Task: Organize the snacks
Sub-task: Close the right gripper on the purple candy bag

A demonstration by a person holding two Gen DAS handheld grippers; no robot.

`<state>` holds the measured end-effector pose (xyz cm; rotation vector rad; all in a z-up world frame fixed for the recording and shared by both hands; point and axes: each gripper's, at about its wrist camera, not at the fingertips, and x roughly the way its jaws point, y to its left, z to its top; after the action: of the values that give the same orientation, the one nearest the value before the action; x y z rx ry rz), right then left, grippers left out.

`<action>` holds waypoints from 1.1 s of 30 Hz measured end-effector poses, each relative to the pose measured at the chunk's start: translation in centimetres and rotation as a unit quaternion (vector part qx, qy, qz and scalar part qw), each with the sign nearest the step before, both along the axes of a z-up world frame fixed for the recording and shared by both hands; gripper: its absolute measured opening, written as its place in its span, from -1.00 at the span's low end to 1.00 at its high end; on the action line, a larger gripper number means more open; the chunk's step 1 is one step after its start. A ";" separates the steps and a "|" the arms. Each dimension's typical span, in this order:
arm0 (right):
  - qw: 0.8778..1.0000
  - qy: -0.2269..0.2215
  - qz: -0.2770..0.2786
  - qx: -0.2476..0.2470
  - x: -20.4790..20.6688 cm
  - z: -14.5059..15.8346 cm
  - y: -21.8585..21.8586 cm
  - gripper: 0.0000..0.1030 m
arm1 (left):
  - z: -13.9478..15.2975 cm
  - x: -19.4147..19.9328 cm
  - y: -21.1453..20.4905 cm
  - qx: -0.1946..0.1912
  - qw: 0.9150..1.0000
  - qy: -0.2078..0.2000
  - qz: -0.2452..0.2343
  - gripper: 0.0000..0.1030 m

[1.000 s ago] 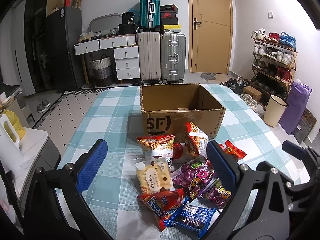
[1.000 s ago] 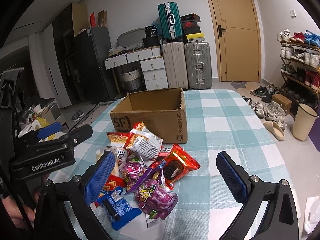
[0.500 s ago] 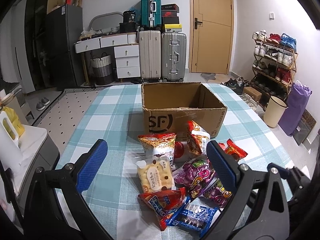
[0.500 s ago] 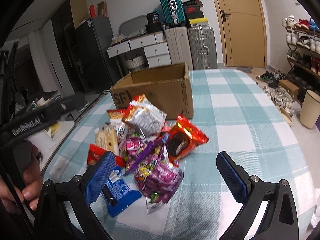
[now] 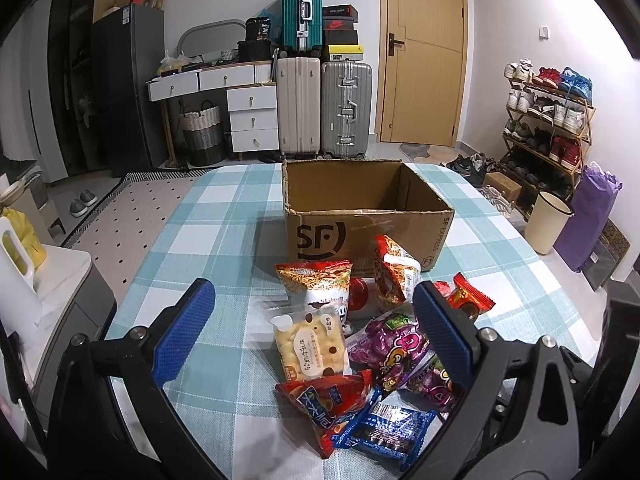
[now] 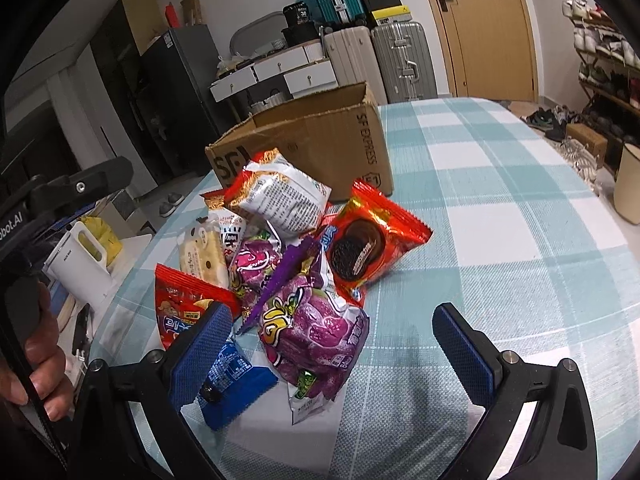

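A pile of snack packets lies on the checked tablecloth in front of an open cardboard box (image 5: 368, 216), also seen in the right wrist view (image 6: 312, 140). The pile holds a cream biscuit pack (image 5: 310, 346), a purple candy bag (image 5: 388, 352), red noodle packs (image 5: 316, 280) and a blue packet (image 5: 390, 432). My left gripper (image 5: 312, 328) is open and empty above the pile's near side. My right gripper (image 6: 334, 344) is open, low over a purple candy bag (image 6: 316, 332). A red cookie pack (image 6: 368, 240) lies just beyond it.
The table (image 5: 208, 232) ends at the left, where a white jug (image 5: 16, 264) stands on a side unit. Suitcases (image 5: 324, 108), drawers and a door stand behind. A shoe rack (image 5: 548, 120) and a bin (image 5: 546, 220) are at the right.
My right gripper has moved forward and down toward the pile, so the purple bag now sits between its fingers. My left gripper has barely moved.
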<state>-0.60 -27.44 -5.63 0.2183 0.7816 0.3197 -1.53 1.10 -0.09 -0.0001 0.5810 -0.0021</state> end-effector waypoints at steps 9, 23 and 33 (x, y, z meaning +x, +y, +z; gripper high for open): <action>1.000 0.010 0.008 0.019 0.7 -1.2 0.1 0.90 | -0.1 0.0 0.1 -0.002 1.000 0.000 0.001 0.92; 0.998 0.024 0.034 0.037 0.7 -2.5 0.5 -0.15 | -0.5 0.5 1.3 -0.010 1.000 0.008 0.011 0.92; 0.998 0.020 0.029 0.046 0.1 -2.2 -0.3 -0.24 | -0.6 0.8 1.9 -0.014 1.000 0.013 0.016 0.92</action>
<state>-0.52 -27.78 -7.82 0.2891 0.8137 0.4081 -0.76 2.98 -0.73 -0.0368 0.6076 0.0207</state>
